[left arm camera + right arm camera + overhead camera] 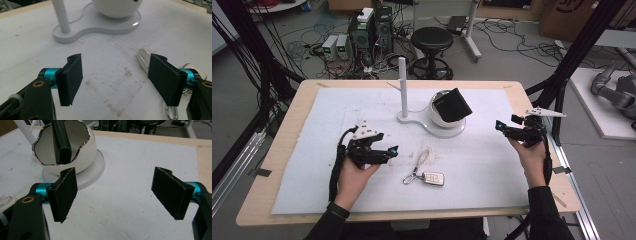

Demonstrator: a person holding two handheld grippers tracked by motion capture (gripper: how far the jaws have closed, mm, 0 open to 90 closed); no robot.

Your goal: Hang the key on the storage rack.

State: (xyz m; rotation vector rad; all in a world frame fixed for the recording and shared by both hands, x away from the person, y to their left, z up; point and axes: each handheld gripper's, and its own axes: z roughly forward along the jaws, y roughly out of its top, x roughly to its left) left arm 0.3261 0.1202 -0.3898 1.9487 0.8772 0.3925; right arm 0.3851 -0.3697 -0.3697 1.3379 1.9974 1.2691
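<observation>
2 tongs are seen over the worktop (287, 150), which is covered w/ a white foam sheet. Left tongs (395, 150) are held wide open, nothing between the jaws; in the left gripper view (117, 80) only bare sheet is seen between the pads. Right tongs (499, 125) are likewise spread wide & empty, held off at the right side of the sheet, well apart from the work.

Thing in hand: a car key fob (433, 178) w/ a metal clip and strap (418, 167), lying flat near the front middle of the sheet, just right of the left tongs. In the left gripper view its silver strap end (142, 60) is seen just beside and partly behind 1 pad, so the fob is not yet framed between the jaws.

Behind it a white stand w/ a post (402, 82) and a bowl (443, 117) is set; a black wallet-like item (453, 105) is propped in the bowl.

Step judged: approach, pre-grasp on the fob. Next move prob. calls for the left tongs to be shifted toward the fob, lowered till the pads straddle its body, then closed. Low, flat shape: a slip or a scrape on the foam is a risk. Hanging on the post is a guess only.
</observation>
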